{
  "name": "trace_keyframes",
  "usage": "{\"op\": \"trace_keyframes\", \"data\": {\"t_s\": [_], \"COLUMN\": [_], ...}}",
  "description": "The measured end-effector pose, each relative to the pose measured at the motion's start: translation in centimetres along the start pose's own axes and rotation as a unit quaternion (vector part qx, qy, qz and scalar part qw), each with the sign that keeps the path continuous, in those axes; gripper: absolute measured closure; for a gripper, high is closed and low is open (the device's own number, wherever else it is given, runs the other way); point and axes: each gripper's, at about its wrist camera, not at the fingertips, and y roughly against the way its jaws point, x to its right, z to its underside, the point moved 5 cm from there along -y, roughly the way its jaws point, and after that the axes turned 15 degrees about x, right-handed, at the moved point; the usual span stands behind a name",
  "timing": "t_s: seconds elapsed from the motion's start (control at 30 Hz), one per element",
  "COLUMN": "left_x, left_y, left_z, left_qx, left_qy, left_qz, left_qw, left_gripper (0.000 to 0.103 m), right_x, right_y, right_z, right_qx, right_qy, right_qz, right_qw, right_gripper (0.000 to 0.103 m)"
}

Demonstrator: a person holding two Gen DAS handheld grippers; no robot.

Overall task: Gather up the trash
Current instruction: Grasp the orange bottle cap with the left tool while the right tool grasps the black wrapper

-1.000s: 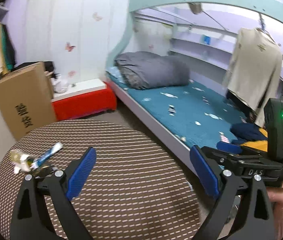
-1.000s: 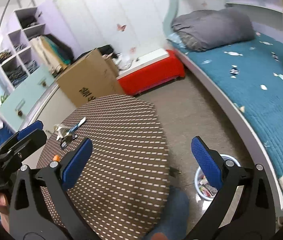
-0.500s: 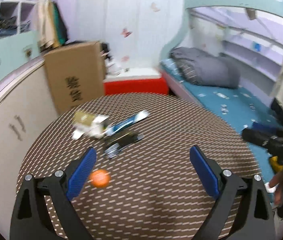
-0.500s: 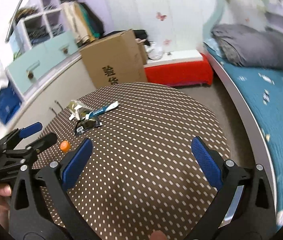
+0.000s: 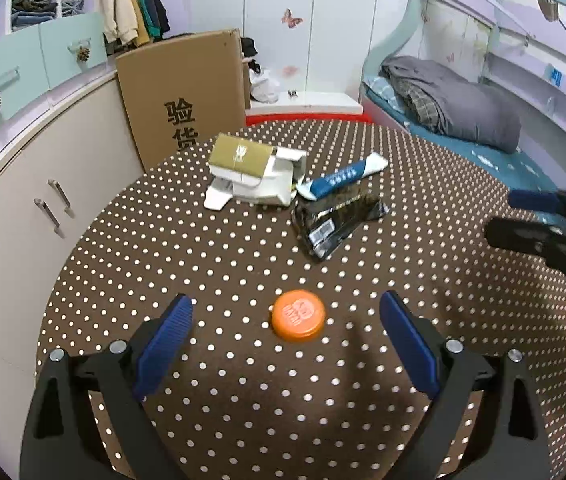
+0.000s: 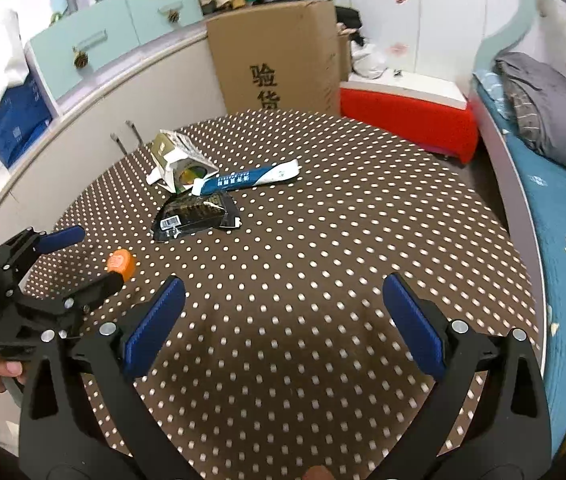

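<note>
Left gripper (image 5: 286, 332) spread wide, empty, orange bottle cap (image 5: 298, 319) low centre between its fingers on the dotted table (image 5: 243, 400). Right gripper (image 6: 283, 316) wide open too, holding nothing; wrappers (image 5: 339, 216) mid-frame.

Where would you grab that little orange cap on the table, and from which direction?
Probably by its rim, coming down from above. The orange cap lies flat on the dotted table, a low round disc, so only its curved sides offer opposing faces. The left gripper already stands open with the cap between its fingers, clear of the other trash.
</note>
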Motion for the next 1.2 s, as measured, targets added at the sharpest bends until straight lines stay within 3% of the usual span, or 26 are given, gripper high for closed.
{"op": "trace_keyframes", "data": {"t_s": [0.07, 0.13, 0.2, 0.33, 0.4, 0.5, 0.7, 0.8, 0.87, 0.93, 1.03, 1.2], "left_x": [0.0, 0.0, 0.1, 0.1, 0.1, -0.5, -3.5, -5.5, -6.4, -7.1, -7.4, -7.4], "left_y": [-0.2, -0.5, -1.0, -1.4, -1.4, -1.4, -0.4, 0.2, 0.5, 0.7, 0.9, 1.1], "left_z": [0.2, 0.3, 0.7, 0.7, 0.6, 0.5, 0.8, 1.0, 1.1, 1.3, 1.5, 1.6], "left_qx": [-0.004, -0.007, -0.023, -0.029, -0.027, -0.025, -0.025, -0.023, -0.023, -0.023, -0.021, -0.016], "left_qy": [-0.007, -0.012, -0.011, -0.008, -0.01, 0.007, 0.038, 0.061, 0.071, 0.081, 0.088, 0.103], "left_qz": [0.005, 0.01, 0.023, 0.042, 0.045, 0.053, 0.024, 0.006, 0.001, -0.002, -0.001, 0.004], "left_qw": [1.0, 0.9999, 0.9994, 0.9987, 0.9986, 0.9983, 0.9987, 0.9979, 0.9972, 0.9964, 0.9959, 0.9946], "left_gripper": [0.011, 0.018, 0.034, 0.05, 0.074, 0.074, 0.074, 0.074, 0.074, 0.074, 0.074, 0.074], "right_x": [-0.6, -1.2, -1.7, -3.0, -3.4, -4.6, -7.6, -8.9, -9.9, -10.9, -11.8, -12.0], "right_y": [-1.1, -2.0, -2.9, -5.2, -6.3, -8.2, -11.0, -11.5, -11.1, -10.3, -9.8, -10.2], "right_z": [-0.1, -0.1, -0.1, -0.2, -0.5, -1.1, -1.7, -1.9, -1.9, -1.6, -1.1, -1.6], "right_qx": [-0.007, -0.015, -0.021, -0.038, -0.044, -0.053, -0.066, -0.069, -0.072, -0.084, -0.094, -0.078], "right_qy": [0.003, 0.011, 0.023, 0.05, 0.059, 0.082, 0.145, 0.171, 0.177, 0.185, 0.21, 0.215], "right_qz": [-0.012, -0.025, -0.033, -0.053, -0.06, -0.082, -0.111, -0.115, -0.128, -0.147, -0.154, -0.137], "right_qw": [1.0, 1.0, 0.999, 0.997, 0.995, 0.992, 0.981, 0.976, 0.973, 0.968, 0.961, 0.964], "right_gripper": [0.006, 0.006, 0.006, 0.006, 0.006, 0.006, 0.007, 0.019, 0.038, 0.044, 0.044, 0.043]}}
